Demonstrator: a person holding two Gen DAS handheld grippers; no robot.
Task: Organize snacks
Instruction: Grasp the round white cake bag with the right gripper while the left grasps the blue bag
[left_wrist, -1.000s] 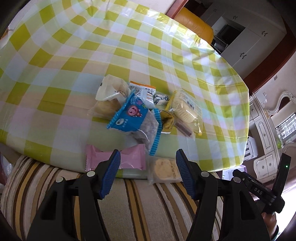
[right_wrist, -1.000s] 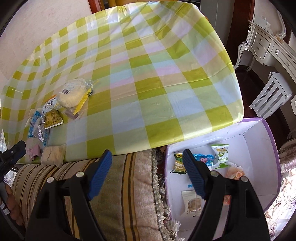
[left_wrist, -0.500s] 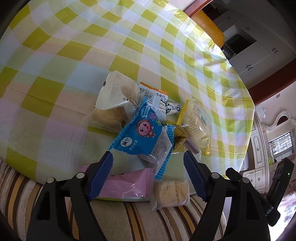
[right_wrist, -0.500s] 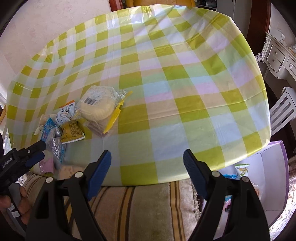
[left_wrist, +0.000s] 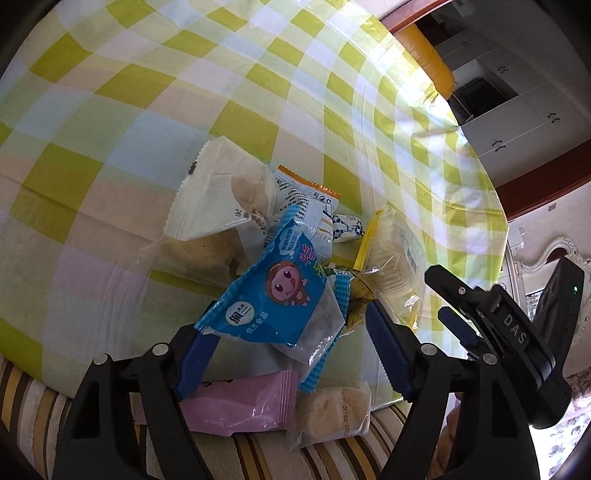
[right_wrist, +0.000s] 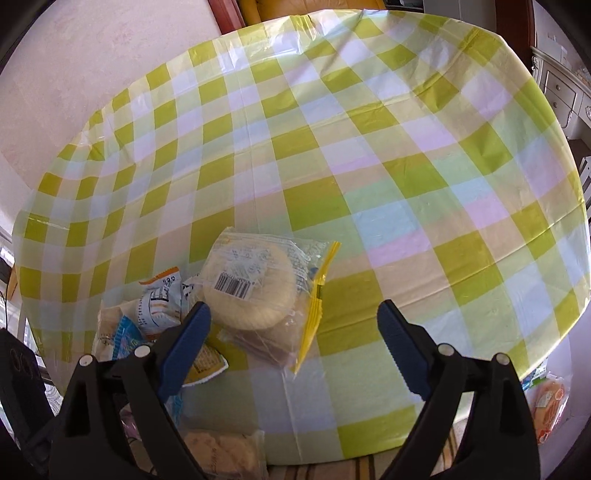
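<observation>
A pile of snack packets lies near the front edge of the checked tablecloth (left_wrist: 110, 92). My left gripper (left_wrist: 291, 350) is open, its jaws on either side of the blue cartoon packet (left_wrist: 280, 295). A pink packet (left_wrist: 236, 410) and a clear cracker packet (left_wrist: 336, 413) lie just below it. A white packet (left_wrist: 218, 192) and an orange-edged packet (left_wrist: 306, 195) lie behind. My right gripper (right_wrist: 295, 339) is open and empty, just in front of the clear bag with a round pale cake (right_wrist: 251, 291). The right gripper's body (left_wrist: 509, 332) shows in the left wrist view.
A striped cushion (left_wrist: 258, 454) runs along the table's front edge. A snack in the purple box (right_wrist: 546, 402) shows at the lower right of the right wrist view. White cabinets (left_wrist: 517, 122) and an orange chair (left_wrist: 428, 55) stand beyond the table.
Both grippers have moved forward over the table toward the pile. The left now straddles the blue packet. The right has swung left, away from the purple box, to the round cake bag.
</observation>
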